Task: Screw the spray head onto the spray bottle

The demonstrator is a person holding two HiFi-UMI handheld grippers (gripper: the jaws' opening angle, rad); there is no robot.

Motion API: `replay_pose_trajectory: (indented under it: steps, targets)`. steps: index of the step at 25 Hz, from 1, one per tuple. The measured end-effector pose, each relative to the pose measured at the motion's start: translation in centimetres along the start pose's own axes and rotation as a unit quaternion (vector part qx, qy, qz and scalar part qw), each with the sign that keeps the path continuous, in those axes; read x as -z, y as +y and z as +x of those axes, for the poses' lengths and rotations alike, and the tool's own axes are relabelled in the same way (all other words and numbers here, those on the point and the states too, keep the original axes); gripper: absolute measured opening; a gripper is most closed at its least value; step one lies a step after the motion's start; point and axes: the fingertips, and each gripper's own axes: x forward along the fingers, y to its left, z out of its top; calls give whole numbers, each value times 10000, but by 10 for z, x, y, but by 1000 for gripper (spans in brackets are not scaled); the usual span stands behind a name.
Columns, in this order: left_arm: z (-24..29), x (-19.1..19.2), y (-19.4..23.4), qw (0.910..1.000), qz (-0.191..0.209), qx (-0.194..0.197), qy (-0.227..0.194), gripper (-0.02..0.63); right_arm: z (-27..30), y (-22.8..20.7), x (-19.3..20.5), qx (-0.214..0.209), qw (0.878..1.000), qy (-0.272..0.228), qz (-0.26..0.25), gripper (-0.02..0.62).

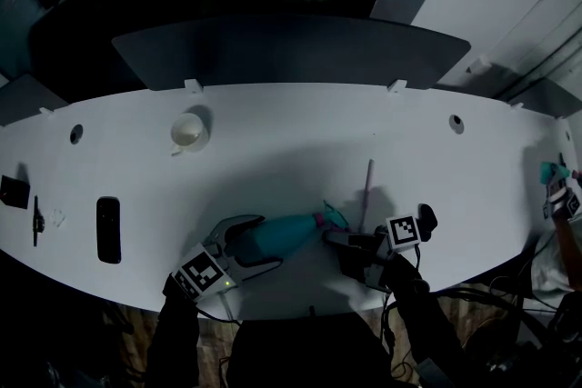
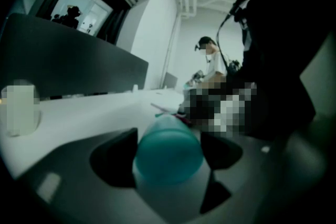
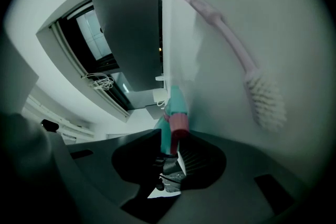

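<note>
— How should this twist go?
— I'd keep the spray bottle (image 1: 286, 232) steady and its neck lined up, so the thread doesn't cross.
— And the tools?
— The left gripper (image 1: 259, 243) stands wide, clamped round the bottle's body, sideways by the white table's (image 1: 273, 150) near edge. The right gripper (image 1: 341, 241), nearly closed, pinches the spray head (image 1: 333, 218) at the neck. A pink brush (image 1: 366, 186) lies beyond.

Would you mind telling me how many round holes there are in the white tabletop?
2: the left hole at the far left, beside the cup; the right hole at the far right. Others may lie out of frame.
</note>
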Motion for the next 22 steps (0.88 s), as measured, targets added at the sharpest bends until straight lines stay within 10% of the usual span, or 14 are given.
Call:
replay_pose_trajectory:
  steps: [13, 22]
  targets:
    - [10, -2, -4, 9997, 82, 203, 98, 379, -37, -2, 25, 35, 9997, 240, 83, 104]
    - [10, -1, -6, 9992, 123, 308, 212, 379, -84, 36, -33, 272, 9913, -34, -1287, 155]
